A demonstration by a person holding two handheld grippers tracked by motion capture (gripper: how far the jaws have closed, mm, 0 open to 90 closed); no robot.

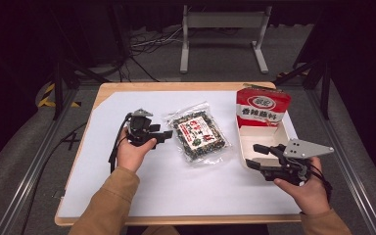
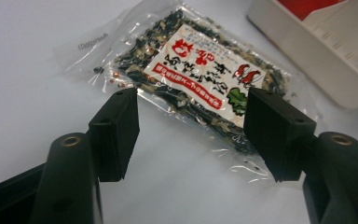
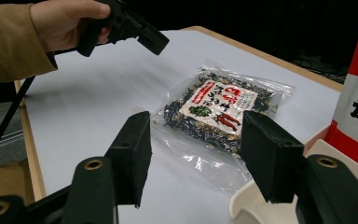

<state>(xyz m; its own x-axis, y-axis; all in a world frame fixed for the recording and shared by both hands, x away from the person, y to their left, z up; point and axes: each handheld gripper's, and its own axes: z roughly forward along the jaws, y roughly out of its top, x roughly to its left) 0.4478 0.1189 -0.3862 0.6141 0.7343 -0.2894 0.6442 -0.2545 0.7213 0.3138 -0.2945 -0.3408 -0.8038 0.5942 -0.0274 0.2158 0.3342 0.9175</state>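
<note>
At the near edge of the table, I hold a two-jaw gripper in each hand, my tan sleeves coming in low. My right gripper sits nearest, its jaws spread wide and holding nothing, pointed leftward across the near corner of the open white tray; in the right gripper view the tray's rim lies just under the right jaw. I judge that I keep it there to be ready beside the box rather than to grasp anything yet.

A little farther in, my left gripper also stands wide and empty, aimed at the clear packet of dried seasoning, which lies flat on the white sheet at mid-table, between my two hands and just left of the tray. In the left gripper view the packet shows between and beyond the jaws, not touching them. Its loose plastic edge faces me, which looks the likeliest place to pinch.

Behind the tray, the red-and-white box flap stands upright, open toward me, presumably so the packet can go in. Beyond the table's far edge, a pale metal stand and cables rest on the dark floor.
</note>
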